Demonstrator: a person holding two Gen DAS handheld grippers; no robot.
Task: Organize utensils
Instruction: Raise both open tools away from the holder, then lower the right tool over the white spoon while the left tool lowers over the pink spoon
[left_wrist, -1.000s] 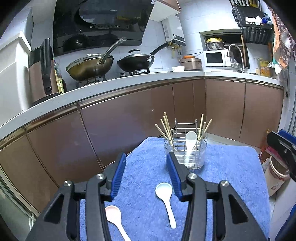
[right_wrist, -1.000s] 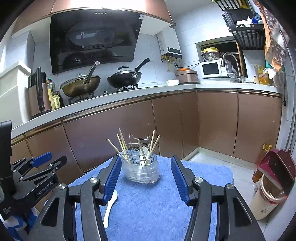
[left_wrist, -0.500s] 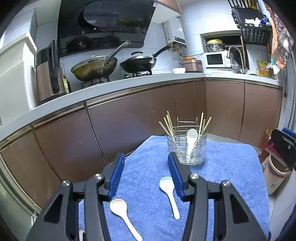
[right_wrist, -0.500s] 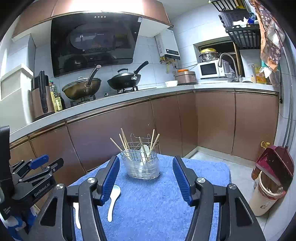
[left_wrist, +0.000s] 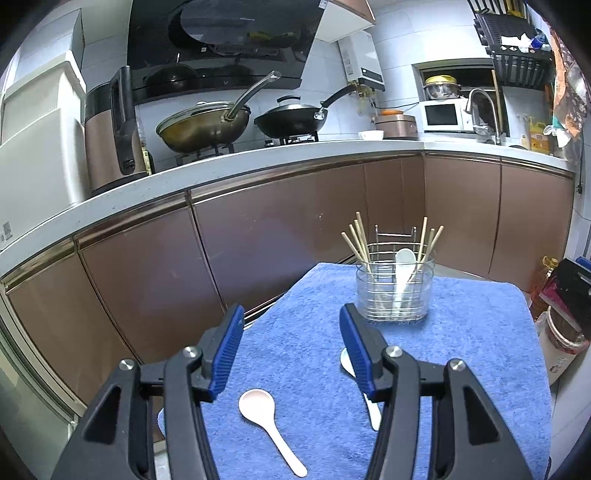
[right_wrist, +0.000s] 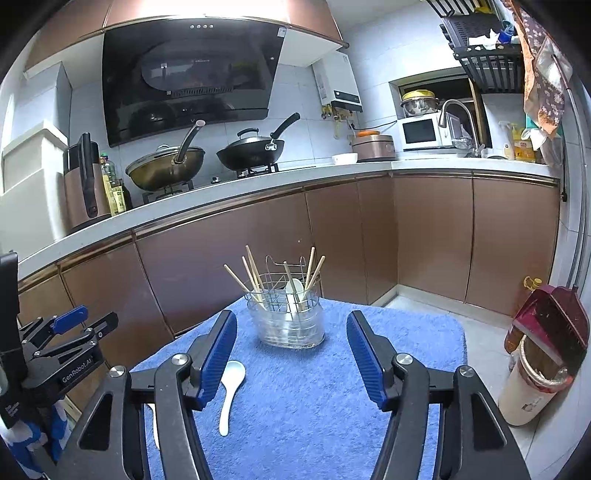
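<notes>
Both claws are opening, empty. Left claw (left_wrist: 291, 350) should drop over the pinkish spoon (left_wrist: 266, 421) at 6 o'clock on the blue towel (left_wrist: 461, 350), pinching its handle; right claw (right_wrist: 291, 354) waits.

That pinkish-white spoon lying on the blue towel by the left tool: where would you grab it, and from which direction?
Probably the thin handle of the pinkish-white spoon, near its middle, coming down from above. It lies flat on the blue towel with its bowl toward the holder and its handle slanting back, so the jaws should straddle the handle crosswise. The left gripper is empty, its jaws opening.
</notes>
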